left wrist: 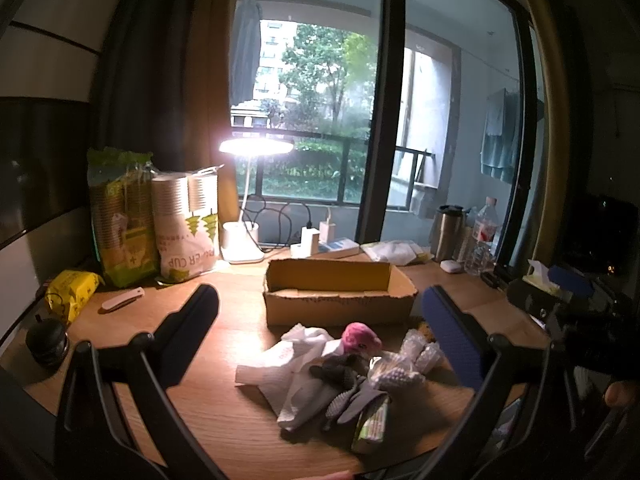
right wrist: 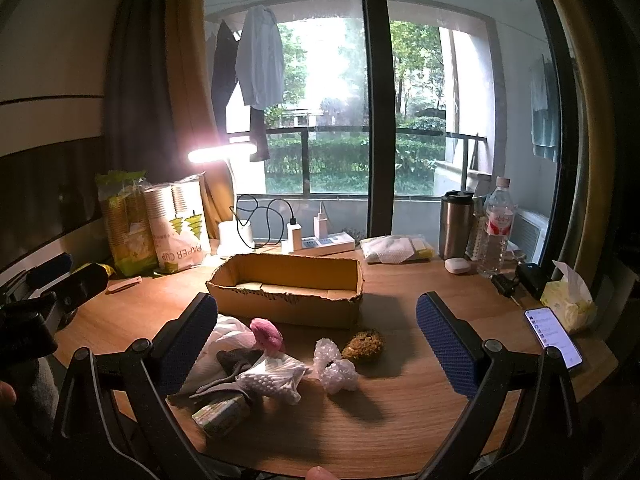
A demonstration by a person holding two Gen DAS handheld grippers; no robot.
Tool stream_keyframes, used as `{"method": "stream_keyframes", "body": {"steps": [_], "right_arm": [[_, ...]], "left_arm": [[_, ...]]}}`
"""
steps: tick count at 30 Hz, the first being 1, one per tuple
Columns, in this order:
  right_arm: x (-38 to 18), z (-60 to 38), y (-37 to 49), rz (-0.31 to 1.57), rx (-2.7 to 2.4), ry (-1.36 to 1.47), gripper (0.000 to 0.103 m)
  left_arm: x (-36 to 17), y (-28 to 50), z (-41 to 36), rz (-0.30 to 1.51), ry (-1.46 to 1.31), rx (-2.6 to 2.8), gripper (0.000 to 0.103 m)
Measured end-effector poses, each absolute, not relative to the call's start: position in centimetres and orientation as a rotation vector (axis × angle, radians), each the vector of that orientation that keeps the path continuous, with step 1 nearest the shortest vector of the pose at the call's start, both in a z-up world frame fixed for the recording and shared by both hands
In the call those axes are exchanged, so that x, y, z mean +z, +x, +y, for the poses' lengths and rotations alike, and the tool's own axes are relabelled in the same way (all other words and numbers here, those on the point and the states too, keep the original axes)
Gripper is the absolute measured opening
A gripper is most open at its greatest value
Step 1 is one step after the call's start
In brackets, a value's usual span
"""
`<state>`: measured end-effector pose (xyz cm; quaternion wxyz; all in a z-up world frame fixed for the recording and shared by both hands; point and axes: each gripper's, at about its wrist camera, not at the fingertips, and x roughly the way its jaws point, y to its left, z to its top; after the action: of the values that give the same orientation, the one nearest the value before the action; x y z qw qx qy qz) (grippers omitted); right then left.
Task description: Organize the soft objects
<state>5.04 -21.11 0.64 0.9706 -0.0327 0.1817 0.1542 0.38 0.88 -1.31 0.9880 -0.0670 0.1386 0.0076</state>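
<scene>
Both tongs stand spread wide and grasp nothing — left tongs (left wrist: 320,332) and right tongs (right wrist: 316,340) hover above the wooden surface (right wrist: 400,420). Directly ahead of them lies the unsorted heap: white cloth (left wrist: 280,364), pink plush (right wrist: 267,334), grey sock (right wrist: 236,360), beaded white pouch (right wrist: 272,380), bubble wrap (right wrist: 334,366) and a brown sponge (right wrist: 364,345) just beside it. Beyond sits the cardboard box (right wrist: 288,304) — nothing visible inside. Judgement: sorting not begun; every soft item remains to be placed.
</scene>
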Motion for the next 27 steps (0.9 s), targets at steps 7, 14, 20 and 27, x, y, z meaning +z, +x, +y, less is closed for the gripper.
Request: {"method": "stream_keyframes", "body": {"steps": [7,14,20,27], "right_arm": [[0.6,-21.1,5.3,0.364,0.313,-0.078,0.101],[0.2,-21.4,5.8,0.367,0.307,-0.083,0.101],[-0.8,-22.3,7.8,0.398,0.272,-0.081,0.101],[-3.8,-23.2,11.4,0.47,0.215,-0.106,0.101]], "left_arm": [[-1.4,0.7,0.9,0.288,-0.148,0.009,0.103],[-2.0,1.7,1.3,0.321,-0.149,0.008,0.103],[-4.1,3.6,1.9,0.391,-0.165,0.016,0.103],[-7.4,7.4,2.5,0.482,-0.175,0.038,0.102]]}}
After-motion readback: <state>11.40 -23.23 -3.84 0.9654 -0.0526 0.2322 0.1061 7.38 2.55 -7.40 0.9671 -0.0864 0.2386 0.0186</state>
